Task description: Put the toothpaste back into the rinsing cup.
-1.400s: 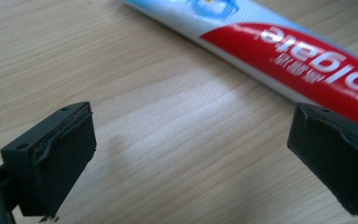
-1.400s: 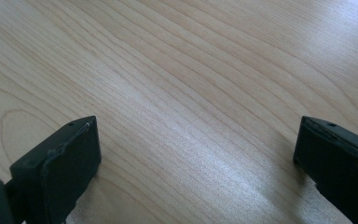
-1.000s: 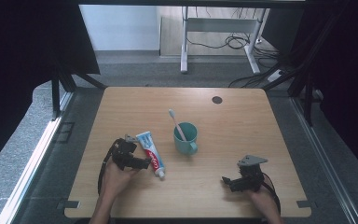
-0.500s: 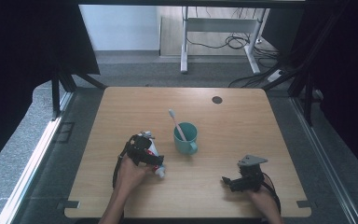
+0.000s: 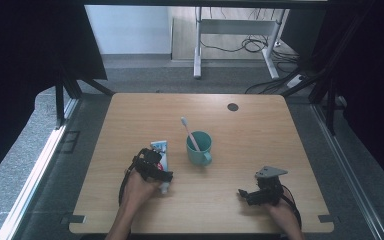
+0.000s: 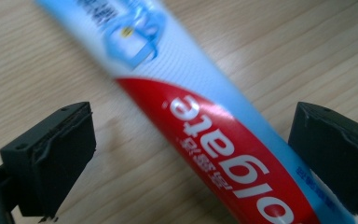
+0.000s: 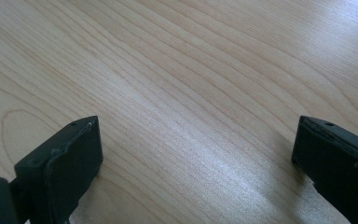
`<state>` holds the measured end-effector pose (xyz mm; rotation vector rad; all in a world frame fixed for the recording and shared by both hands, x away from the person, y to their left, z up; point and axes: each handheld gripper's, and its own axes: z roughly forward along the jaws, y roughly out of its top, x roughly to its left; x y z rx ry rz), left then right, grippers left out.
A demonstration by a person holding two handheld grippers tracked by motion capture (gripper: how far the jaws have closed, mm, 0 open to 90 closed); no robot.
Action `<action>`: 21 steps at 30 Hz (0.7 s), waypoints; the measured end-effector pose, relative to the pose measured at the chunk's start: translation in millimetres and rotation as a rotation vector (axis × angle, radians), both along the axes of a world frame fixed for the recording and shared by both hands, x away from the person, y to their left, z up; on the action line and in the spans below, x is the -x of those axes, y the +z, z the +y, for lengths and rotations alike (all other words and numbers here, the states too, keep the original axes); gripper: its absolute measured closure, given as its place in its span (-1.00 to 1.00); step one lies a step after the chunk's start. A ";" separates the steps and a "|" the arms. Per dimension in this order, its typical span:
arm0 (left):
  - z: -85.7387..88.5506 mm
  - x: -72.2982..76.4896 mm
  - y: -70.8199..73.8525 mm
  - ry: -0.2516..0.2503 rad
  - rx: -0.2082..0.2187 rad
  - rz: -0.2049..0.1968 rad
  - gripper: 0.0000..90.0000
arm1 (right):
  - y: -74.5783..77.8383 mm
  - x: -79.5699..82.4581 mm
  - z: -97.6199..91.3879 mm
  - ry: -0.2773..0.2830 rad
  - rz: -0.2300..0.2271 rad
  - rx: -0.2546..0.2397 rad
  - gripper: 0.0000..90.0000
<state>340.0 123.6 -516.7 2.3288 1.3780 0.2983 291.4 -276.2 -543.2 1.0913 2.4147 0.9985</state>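
High view: toothpaste tube (image 5: 161, 156) flat on table (image 5: 280, 130), just left of green cup (image 5: 199, 148); left gripper (image 5: 155, 167) over tube.
Left gripper view: jaws spread, straddling tube (image 6: 214, 135), not pinching. Tube likely light, soft, slick; grip mid-body across width.
Right gripper view: jaws spread, over bare wood.

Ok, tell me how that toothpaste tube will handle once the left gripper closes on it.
The toothpaste tube lies flat on the table between the open left gripper, so it probably won't roll. Its glossy skin looks slippery and likely dents under a squeeze. Being long, it may sag or swing if gripped off-centre.
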 end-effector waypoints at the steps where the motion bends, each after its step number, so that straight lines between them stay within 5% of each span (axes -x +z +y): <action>1: 2.6 0.7 0.0 0.001 -0.003 0.003 -0.97 | 0.0 0.0 0.0 0.000 0.000 0.000 -0.97; 15: 42.4 7.6 2.1 0.007 -0.023 0.029 -0.89 | 0.0 0.0 0.0 0.000 -0.001 0.000 -0.97; 21: 48.0 2.8 5.4 -0.067 -0.044 0.065 -0.77 | 0.0 0.0 -0.1 -0.001 -0.001 0.000 -0.97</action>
